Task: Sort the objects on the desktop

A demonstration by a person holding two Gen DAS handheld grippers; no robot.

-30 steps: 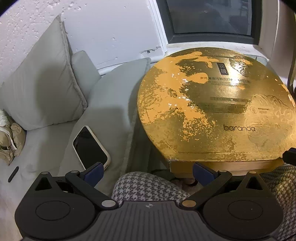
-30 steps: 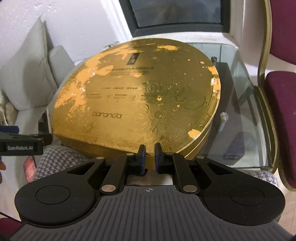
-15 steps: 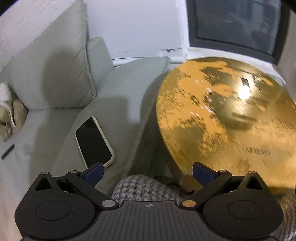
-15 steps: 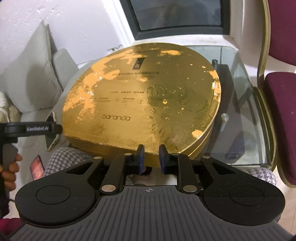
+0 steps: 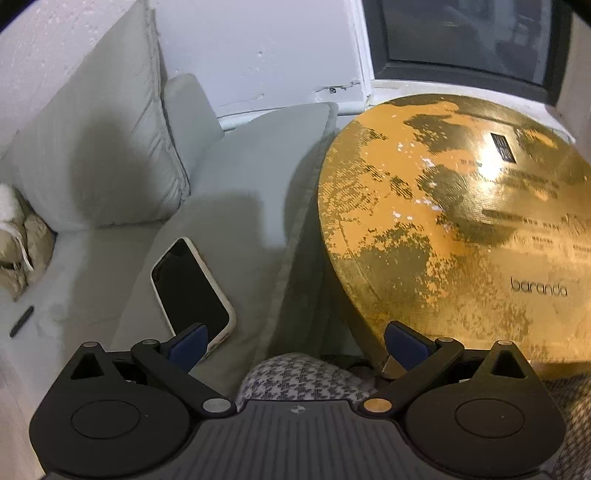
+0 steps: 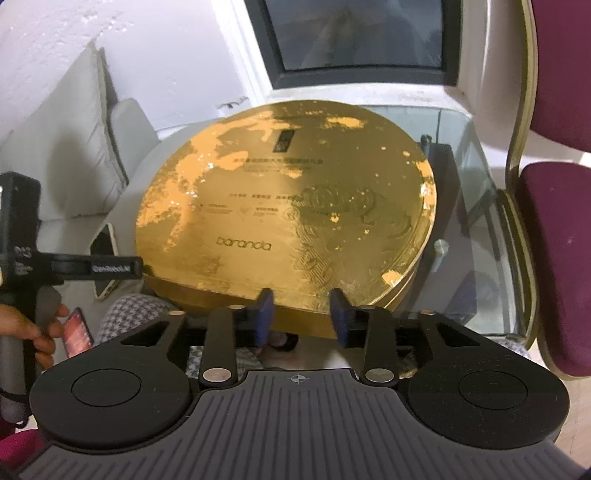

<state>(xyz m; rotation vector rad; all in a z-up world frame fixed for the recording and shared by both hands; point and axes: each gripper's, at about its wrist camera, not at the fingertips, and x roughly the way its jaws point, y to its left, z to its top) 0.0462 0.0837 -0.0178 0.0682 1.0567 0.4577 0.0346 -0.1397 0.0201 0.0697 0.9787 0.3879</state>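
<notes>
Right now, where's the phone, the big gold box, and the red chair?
phone [image 5: 190, 290], left wrist view, middle of its dark screen.
gold box [image 6: 295, 206], right wrist view, centre of its round lid.
red chair [image 6: 554, 236], right wrist view, its seat cushion.

Home living rm: grey sofa w/ cushions [image 5: 96, 155], glass table [image 6: 476, 206], maroon chair [image 6: 554, 258], window [image 6: 354, 33].
</notes>
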